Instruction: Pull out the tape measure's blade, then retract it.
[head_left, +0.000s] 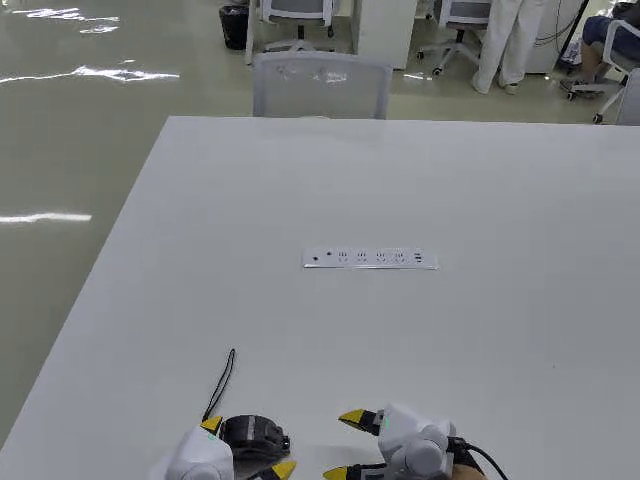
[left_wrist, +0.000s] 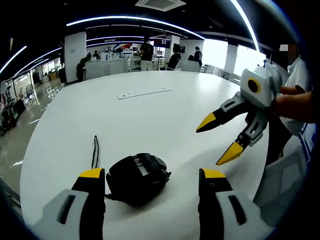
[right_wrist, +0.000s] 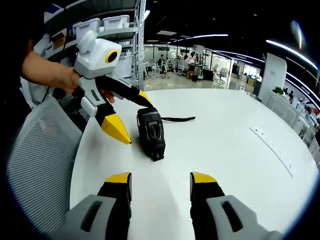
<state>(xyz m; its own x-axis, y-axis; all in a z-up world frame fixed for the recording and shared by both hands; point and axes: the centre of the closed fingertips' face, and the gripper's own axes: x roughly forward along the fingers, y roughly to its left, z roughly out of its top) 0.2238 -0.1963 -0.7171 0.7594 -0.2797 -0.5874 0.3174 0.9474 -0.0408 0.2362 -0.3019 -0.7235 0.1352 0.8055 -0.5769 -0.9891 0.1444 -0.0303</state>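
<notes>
While tape measure (left_wrist: 136, 178) sits between left gripper's (left_wrist: 152, 173) wide jaws, right gripper's (right_wrist: 161, 177) jaws wide, head view crops both

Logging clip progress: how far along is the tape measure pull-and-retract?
Done: nothing yet; no blade shows out of the tape measure, which lies on the table. In hand: the left gripper has open jaws flanking it, not closed on it; the right gripper is open beside it. Left: grip, pull the blade, retract.
</notes>
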